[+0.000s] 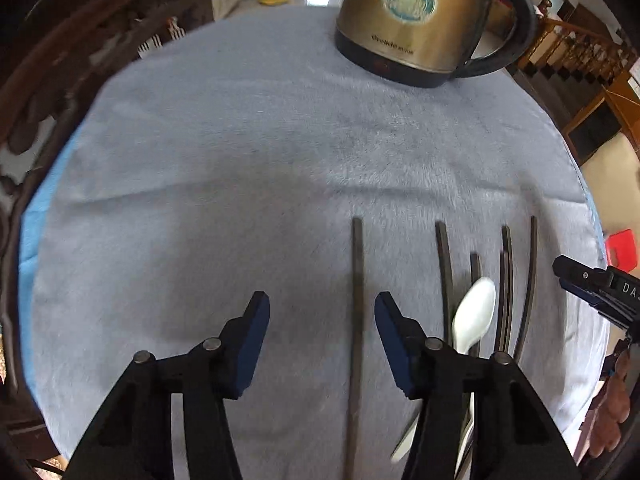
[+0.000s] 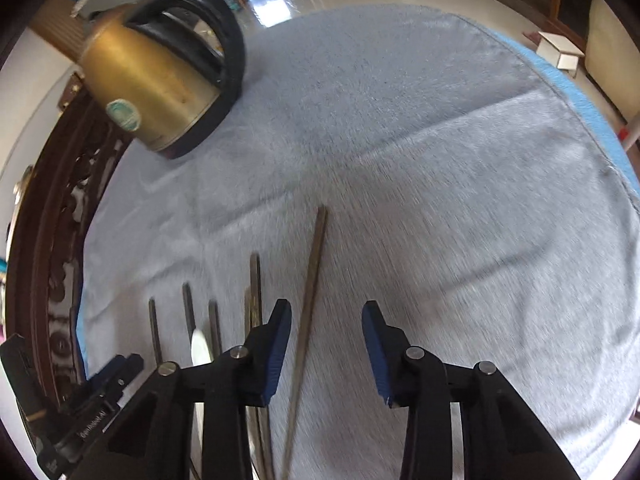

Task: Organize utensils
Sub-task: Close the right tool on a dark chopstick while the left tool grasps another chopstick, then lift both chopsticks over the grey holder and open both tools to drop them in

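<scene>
- On the kettle (image 1: 412, 20), low on its brass-coloured body just above the dark base, we see a line of small white lettering; the strokes are too soft to spell out.
- Above that line sits a round teal-and-white seal (image 1: 409, 0) (its ring of text is a blur to us).
- To the right of the kettle, at the picture's edge in the left wrist view, the right gripper (image 1: 600, 292) carries white letters "DA", cut off by the frame.
- Below the kettle in the right wrist view, the left gripper (image 2: 92, 412) bears a small white label we cannot read.
</scene>
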Action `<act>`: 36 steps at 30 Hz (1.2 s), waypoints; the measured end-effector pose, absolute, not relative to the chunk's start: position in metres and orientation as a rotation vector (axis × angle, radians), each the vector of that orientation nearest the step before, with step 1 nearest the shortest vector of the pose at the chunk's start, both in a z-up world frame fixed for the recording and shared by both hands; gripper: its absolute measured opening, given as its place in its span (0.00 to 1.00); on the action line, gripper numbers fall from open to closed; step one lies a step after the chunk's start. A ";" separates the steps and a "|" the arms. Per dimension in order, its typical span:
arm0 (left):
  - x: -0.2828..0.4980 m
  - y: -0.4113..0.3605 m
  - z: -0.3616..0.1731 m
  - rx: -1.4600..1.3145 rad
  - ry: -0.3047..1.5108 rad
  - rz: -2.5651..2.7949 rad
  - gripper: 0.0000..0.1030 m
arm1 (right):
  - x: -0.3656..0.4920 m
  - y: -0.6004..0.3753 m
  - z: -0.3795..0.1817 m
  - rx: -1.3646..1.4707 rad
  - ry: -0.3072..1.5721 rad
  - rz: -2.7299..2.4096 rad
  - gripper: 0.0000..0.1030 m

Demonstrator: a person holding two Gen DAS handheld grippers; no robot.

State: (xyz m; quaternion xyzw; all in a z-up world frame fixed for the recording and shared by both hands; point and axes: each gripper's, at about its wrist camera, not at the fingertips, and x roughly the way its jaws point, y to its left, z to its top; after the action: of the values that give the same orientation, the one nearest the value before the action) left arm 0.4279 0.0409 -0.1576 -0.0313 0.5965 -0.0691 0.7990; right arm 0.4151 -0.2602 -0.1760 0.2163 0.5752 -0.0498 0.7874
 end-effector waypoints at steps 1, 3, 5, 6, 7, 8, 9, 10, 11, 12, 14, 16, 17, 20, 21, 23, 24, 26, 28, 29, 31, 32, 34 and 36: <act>0.434 0.037 -0.160 -0.058 1.295 -0.147 0.54 | 0.419 -0.261 -0.178 0.460 1.248 -0.115 0.39; 0.445 0.029 -0.167 -0.043 1.329 -0.146 0.49 | 0.429 -0.256 -0.180 0.434 1.269 -0.132 0.37; 0.450 0.024 -0.169 -0.023 1.328 -0.137 0.47 | 0.438 -0.252 -0.185 0.418 1.304 -0.155 0.33; 0.453 0.019 -0.169 -0.009 1.338 -0.145 0.47 | 0.441 -0.250 -0.186 0.417 1.315 -0.160 0.33; 0.454 0.016 -0.169 0.007 1.337 -0.144 0.47 | 0.444 -0.248 -0.189 0.409 1.330 -0.169 0.33; 0.456 0.013 -0.169 0.018 1.339 -0.141 0.47 | 0.449 -0.246 -0.189 0.411 1.332 -0.171 0.33; 0.459 0.010 -0.169 0.030 1.339 -0.137 0.47 | 0.451 -0.244 -0.188 0.395 1.322 -0.185 0.33; 0.460 0.008 -0.169 0.035 1.339 -0.137 0.45 | 0.455 -0.240 -0.186 0.391 1.317 -0.181 0.31; 0.462 0.006 -0.169 0.047 1.336 -0.136 0.42 | 0.458 -0.237 -0.187 0.376 1.319 -0.184 0.29; 0.464 0.004 -0.168 0.059 1.330 -0.133 0.35 | 0.459 -0.235 -0.188 0.352 1.323 -0.194 0.28; 0.468 0.002 -0.165 0.046 1.327 -0.141 0.12 | 0.461 -0.228 -0.189 0.298 1.333 -0.214 0.19; 0.472 0.004 -0.165 0.025 1.333 -0.158 0.06 | 0.462 -0.223 -0.190 0.288 1.333 -0.209 0.09; 0.474 0.006 -0.164 0.010 1.333 -0.166 0.06 | 0.463 -0.220 -0.189 0.293 1.325 -0.194 0.08; 0.472 0.017 -0.163 -0.029 1.320 -0.172 0.06 | 0.466 -0.213 -0.188 0.278 1.289 -0.176 0.07; 0.468 0.023 -0.161 -0.037 1.310 -0.164 0.06 | 0.466 -0.212 -0.188 0.292 1.272 -0.151 0.07; 0.457 0.035 -0.157 -0.062 1.278 -0.152 0.05 | 0.455 -0.212 -0.187 0.312 1.252 -0.138 0.07; 0.452 0.040 -0.154 -0.071 1.262 -0.144 0.05 | 0.452 -0.214 -0.185 0.328 1.235 -0.128 0.07; 0.438 0.049 -0.142 -0.088 1.220 -0.135 0.05 | 0.442 -0.217 -0.175 0.366 1.172 -0.090 0.07; 0.415 0.048 -0.115 -0.089 1.148 -0.134 0.05 | 0.431 -0.217 -0.159 0.363 1.107 -0.066 0.07; 0.408 0.049 -0.108 -0.089 1.126 -0.135 0.05 | 0.424 -0.215 -0.149 0.357 1.067 -0.050 0.07; 0.382 0.056 -0.081 -0.099 1.044 -0.152 0.05 | 0.412 -0.216 -0.141 0.360 0.999 -0.020 0.07; 0.368 0.057 -0.070 -0.099 1.009 -0.157 0.05 | 0.402 -0.216 -0.134 0.365 0.966 -0.004 0.07; 0.339 0.052 -0.054 -0.089 0.933 -0.164 0.05 | 0.377 -0.221 -0.115 0.374 0.908 0.030 0.06; 0.311 0.043 -0.039 -0.086 0.861 -0.169 0.05 | 0.359 -0.216 -0.108 0.375 0.861 0.048 0.06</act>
State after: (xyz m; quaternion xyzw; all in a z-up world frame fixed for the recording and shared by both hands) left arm 0.3114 0.0427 -0.0389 -0.0414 0.4165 -0.0817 0.9045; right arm 0.3593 -0.2161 -0.1085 0.1808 0.4148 0.0231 0.8915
